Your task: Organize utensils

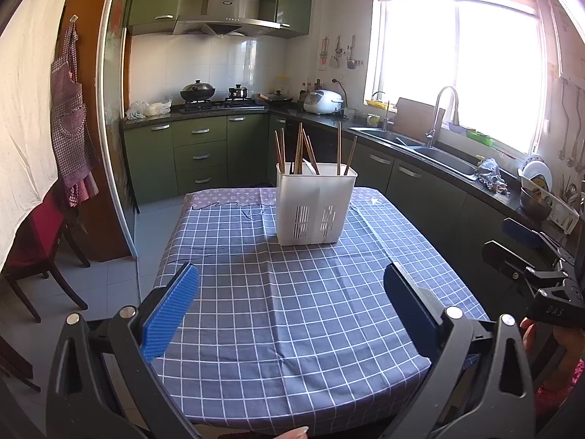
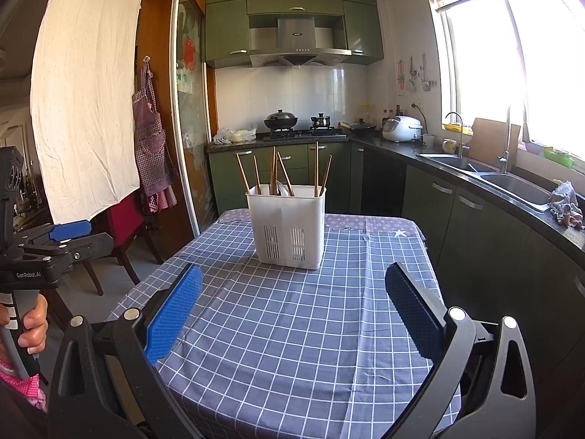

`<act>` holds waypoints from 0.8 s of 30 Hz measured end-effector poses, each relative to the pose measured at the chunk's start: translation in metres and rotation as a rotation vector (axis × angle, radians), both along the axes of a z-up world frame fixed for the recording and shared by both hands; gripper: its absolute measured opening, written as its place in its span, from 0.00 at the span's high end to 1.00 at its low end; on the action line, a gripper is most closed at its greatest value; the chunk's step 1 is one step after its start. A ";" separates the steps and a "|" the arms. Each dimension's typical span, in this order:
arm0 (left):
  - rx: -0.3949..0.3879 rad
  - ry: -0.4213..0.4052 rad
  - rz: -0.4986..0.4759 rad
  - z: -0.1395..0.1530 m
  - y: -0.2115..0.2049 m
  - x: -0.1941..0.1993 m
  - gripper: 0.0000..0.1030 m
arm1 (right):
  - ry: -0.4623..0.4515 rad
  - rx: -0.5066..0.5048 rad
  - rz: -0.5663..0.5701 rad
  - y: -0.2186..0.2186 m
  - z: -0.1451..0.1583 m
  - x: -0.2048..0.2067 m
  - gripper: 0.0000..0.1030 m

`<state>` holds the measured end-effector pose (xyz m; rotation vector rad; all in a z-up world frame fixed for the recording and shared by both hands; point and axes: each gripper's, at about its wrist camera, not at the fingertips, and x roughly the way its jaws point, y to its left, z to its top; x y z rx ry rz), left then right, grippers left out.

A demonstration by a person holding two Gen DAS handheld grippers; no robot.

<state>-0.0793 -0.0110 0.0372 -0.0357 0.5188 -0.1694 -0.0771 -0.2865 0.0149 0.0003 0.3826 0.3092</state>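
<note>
A white plastic utensil holder (image 1: 315, 206) (image 2: 287, 225) stands upright near the far end of the table. Several wooden chopsticks (image 1: 301, 148) (image 2: 278, 173) and a white spoon (image 2: 282, 187) stick out of its top. My left gripper (image 1: 290, 274) hovers open over the near half of the table, well short of the holder, with nothing between its blue pads. My right gripper (image 2: 292, 276) is likewise open and empty, also short of the holder. In the left wrist view the right gripper's body (image 1: 526, 274) shows at the right edge; in the right wrist view the left gripper's body (image 2: 47, 252) shows at the left edge.
The table wears a blue-grey checked cloth (image 1: 292, 292) (image 2: 292, 311). A red chair (image 1: 40, 241) stands to the left by the sliding door. Dark countertop with a sink (image 1: 435, 155) and a dish rack (image 1: 541, 197) runs along the right. A hand (image 2: 33, 323) holds the left gripper's handle.
</note>
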 end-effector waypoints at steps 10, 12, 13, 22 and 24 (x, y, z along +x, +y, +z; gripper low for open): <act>-0.010 0.018 0.003 -0.001 0.001 0.003 0.07 | 0.008 -0.001 0.004 0.002 -0.002 0.003 0.04; -0.008 0.015 0.007 -0.001 0.002 0.004 0.07 | 0.010 -0.002 0.004 0.003 -0.002 0.004 0.04; -0.007 0.014 0.011 -0.001 0.002 0.004 0.07 | 0.011 -0.003 0.005 0.003 -0.003 0.004 0.04; -0.011 -0.012 -0.005 -0.002 0.001 0.005 0.07 | 0.020 -0.004 0.015 0.004 -0.005 0.009 0.04; -0.005 -0.006 -0.001 -0.003 0.000 0.007 0.07 | 0.022 -0.004 0.015 0.003 -0.004 0.011 0.04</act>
